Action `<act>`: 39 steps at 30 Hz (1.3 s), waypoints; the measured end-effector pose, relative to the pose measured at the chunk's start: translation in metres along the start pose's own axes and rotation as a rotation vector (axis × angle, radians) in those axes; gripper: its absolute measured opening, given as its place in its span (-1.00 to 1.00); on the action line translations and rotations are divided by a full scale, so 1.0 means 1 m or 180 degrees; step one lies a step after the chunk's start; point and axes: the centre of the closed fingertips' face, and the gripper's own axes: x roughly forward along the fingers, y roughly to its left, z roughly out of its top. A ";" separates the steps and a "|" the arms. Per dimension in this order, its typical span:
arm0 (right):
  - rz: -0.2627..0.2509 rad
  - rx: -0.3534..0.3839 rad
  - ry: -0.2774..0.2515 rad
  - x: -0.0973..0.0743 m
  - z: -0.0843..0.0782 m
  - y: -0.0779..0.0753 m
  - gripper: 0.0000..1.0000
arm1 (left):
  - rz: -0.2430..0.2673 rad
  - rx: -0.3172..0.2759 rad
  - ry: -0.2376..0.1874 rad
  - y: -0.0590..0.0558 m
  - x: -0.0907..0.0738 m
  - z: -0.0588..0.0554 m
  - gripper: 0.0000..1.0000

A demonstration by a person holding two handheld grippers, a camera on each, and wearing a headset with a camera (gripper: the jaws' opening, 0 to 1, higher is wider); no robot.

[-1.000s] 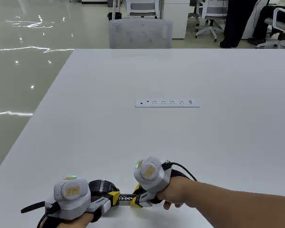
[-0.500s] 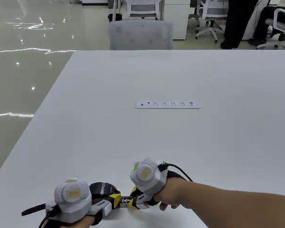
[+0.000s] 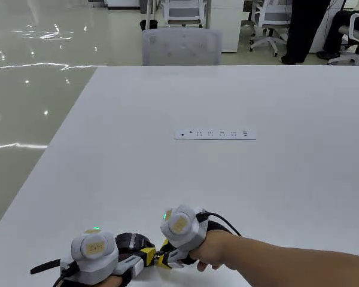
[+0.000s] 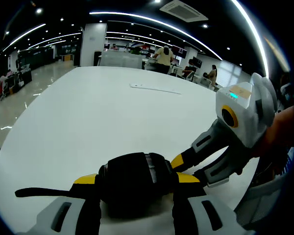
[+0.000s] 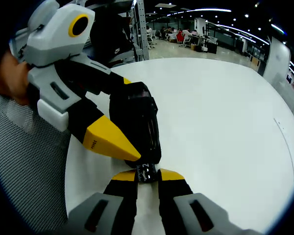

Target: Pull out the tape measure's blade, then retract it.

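Note:
The black tape measure (image 4: 136,182) rests on the white table (image 3: 227,191) near its front edge, and my left gripper (image 4: 137,180) is shut on its body from both sides. In the head view the tape measure (image 3: 130,242) lies just ahead of the left gripper (image 3: 141,253). My right gripper (image 5: 148,175) is shut on the blade's end hook (image 5: 147,172), which sits right against the case (image 5: 134,117). Hardly any blade shows between the case and the right gripper (image 3: 163,258). The left gripper's yellow finger (image 5: 109,138) lies along the case.
A white power strip (image 3: 215,134) lies flat in the middle of the table. A grey chair (image 3: 180,46) stands at the far edge, with a person (image 3: 304,27) and office chairs beyond. The shiny floor (image 3: 30,107) drops off to the left.
My right gripper has moved left toward the case with the blade's end, and the visible stretch of blade has shrunk to almost nothing. The left gripper has held still.

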 end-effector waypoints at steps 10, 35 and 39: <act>-0.0014 -0.0005 -0.0027 0.000 -0.003 -0.001 -0.70 | 0.0007 -0.0003 0.0003 0.000 0.000 -0.001 0.10; -0.0016 -0.0165 0.0007 0.001 0.000 0.000 -0.74 | 0.0001 -0.0037 -0.0002 0.001 0.001 0.000 0.11; -0.0012 -0.0151 -0.0003 0.001 -0.001 0.001 -0.73 | 0.0004 -0.0012 0.0002 0.000 0.001 -0.001 0.11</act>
